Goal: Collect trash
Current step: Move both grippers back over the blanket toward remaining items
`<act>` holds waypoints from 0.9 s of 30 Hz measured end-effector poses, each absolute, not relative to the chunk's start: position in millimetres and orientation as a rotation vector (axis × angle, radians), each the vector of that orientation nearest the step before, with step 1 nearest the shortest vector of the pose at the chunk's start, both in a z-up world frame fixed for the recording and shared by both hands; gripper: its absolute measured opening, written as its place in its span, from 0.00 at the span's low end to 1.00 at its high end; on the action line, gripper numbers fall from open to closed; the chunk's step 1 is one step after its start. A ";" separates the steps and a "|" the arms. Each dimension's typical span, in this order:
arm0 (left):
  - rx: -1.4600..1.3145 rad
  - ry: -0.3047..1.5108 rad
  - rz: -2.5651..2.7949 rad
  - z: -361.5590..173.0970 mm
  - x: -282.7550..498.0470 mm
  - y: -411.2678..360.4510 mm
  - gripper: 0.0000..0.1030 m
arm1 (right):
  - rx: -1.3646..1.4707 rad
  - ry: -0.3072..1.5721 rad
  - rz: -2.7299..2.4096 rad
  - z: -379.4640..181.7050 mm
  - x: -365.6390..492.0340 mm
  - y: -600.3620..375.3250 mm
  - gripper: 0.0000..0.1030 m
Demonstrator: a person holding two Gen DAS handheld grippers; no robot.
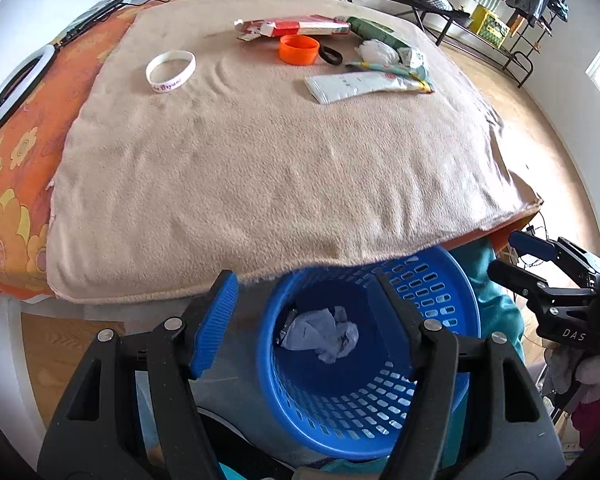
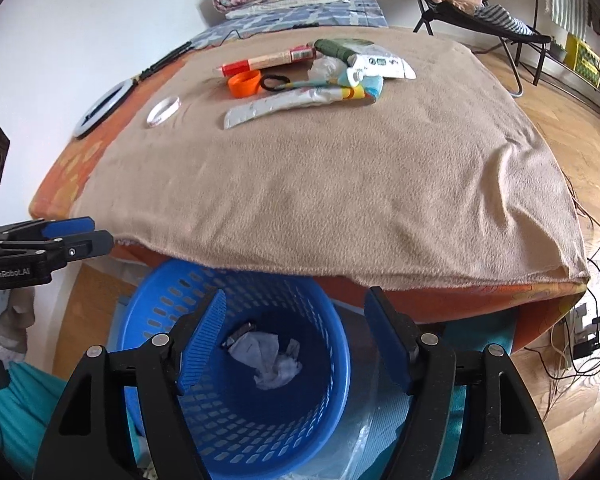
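I'm over the bed now, its tan blanket spread wide in front of me, running from centre up to twelve o'clock. Below it, at six o'clock, sits the blue basket, tucked just under the blanket's near edge, with crumpled paper already lying in its bottom. My left gripper hangs above the basket mouth, fingers apart, nothing between them. My right gripper hangs there too, fingers spread and empty.

So I judge I'm between pieces: something is binned, and more waits. The rest of the trash is well apart from me, bunched at twelve to one o'clock on the blanket: a red-and-white carton, a white sachet, a green packet, a patterned wrapper, a tube and a wad of white tissue. Beside them an orange cap, a black hair tie, and off at eleven o'clock a white wristband.

Next move, I reckon: reach far across, keep the fingers wide, come down flat on the sachet, the nearest piece, and pinch without snagging the blanket.
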State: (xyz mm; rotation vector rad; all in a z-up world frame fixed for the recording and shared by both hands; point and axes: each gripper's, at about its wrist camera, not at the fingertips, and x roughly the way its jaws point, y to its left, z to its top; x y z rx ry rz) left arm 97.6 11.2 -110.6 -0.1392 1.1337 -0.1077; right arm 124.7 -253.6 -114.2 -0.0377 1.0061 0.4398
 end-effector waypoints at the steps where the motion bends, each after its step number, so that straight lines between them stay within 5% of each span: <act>1: -0.146 1.126 -0.097 -107.5 102.9 15.1 0.67 | -0.029 0.987 0.443 -110.0 128.2 -254.9 0.69; 22: -0.315 1.003 0.180 -97.4 217.1 139.2 0.65 | 0.081 0.824 0.403 -73.3 228.5 -256.8 0.69; 27: -0.343 0.996 0.206 -105.7 237.1 153.0 0.61 | 0.080 0.811 0.380 -78.2 257.1 -246.0 0.58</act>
